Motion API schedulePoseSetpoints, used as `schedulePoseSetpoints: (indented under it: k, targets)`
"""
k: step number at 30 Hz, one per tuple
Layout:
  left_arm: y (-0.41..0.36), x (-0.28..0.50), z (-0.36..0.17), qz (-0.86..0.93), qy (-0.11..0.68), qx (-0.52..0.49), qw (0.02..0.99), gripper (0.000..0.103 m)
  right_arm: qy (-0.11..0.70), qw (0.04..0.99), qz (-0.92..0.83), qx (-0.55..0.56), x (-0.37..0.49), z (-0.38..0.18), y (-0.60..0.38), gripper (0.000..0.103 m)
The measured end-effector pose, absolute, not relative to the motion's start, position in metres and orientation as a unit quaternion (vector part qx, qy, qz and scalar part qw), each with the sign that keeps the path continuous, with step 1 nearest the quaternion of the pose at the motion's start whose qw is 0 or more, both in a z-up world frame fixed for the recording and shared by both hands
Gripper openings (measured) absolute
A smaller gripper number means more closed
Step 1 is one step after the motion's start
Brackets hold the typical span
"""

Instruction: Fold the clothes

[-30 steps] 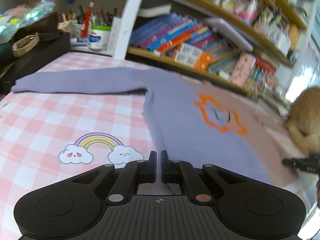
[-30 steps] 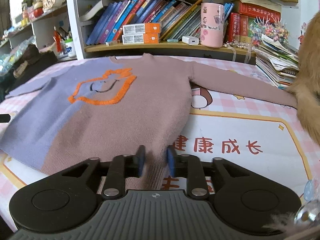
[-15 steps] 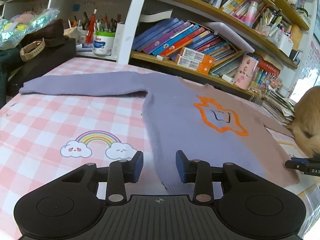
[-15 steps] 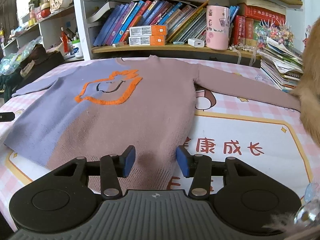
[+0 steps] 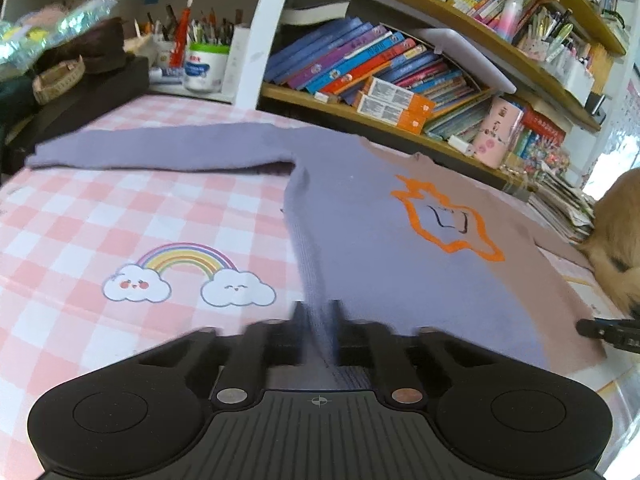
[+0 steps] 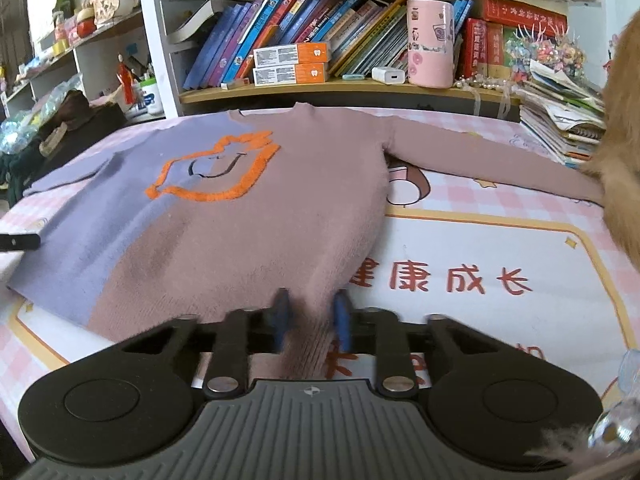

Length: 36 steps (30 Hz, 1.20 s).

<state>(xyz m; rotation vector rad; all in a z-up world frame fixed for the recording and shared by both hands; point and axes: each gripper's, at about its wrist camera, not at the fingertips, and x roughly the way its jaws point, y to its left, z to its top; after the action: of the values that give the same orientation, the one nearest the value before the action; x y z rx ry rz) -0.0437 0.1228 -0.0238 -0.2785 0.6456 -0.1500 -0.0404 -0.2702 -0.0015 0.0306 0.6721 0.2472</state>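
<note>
Lilac-and-mauve knit sweater with orange outline motif spread flat on pink checked counter, left gripper pinching lilac hem corner, right gripper part-closed around mauve hem corner, golden furry animal at far right.

A pink-and-white checked tablecloth printed with a rainbow between two smiling clouds covers the table, and on its right part a yellow-bordered panel carries red Chinese characters. Along the far side stands a wooden bookshelf with white uprights, packed with leaning blue, purple and red books. A pink printed cylindrical cup stands on the shelf. A white tub of pens sits far left. Bright daylight enters at the far right.
</note>
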Motion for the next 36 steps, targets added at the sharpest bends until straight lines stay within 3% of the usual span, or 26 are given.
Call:
schedulePoseSetpoints:
  k: [25, 28, 30, 32, 34, 36]
  targets:
    - [0.137, -0.041, -0.026, -0.088, 0.313, -0.143, 0.935, 0.005, 0.324, 0.939, 0.112, -0.008, -0.043, -0.002, -0.258, 0.011]
    - [0.138, -0.048, -0.023, -0.083, 0.301, -0.135, 0.940, 0.010, 0.319, 0.941, 0.112, -0.003, -0.044, 0.000, -0.260, 0.018]
    - [0.139, -0.054, -0.017, -0.079, 0.288, -0.130, 0.946, 0.012, 0.312, 0.943, 0.113, 0.001, -0.045, 0.003, -0.263, 0.028]
    - [0.141, -0.057, -0.009, -0.071, 0.274, -0.127, 0.951, 0.019, 0.300, 0.947, 0.113, 0.000, -0.048, 0.008, -0.265, 0.030]
    - [0.141, -0.059, -0.001, -0.063, 0.262, -0.123, 0.955, 0.031, 0.291, 0.950, 0.115, 0.001, -0.049, 0.014, -0.265, 0.043]
    - [0.138, -0.059, 0.007, -0.061, 0.248, -0.115, 0.960, 0.056, 0.280, 0.952, 0.121, -0.006, -0.049, 0.020, -0.262, 0.052]
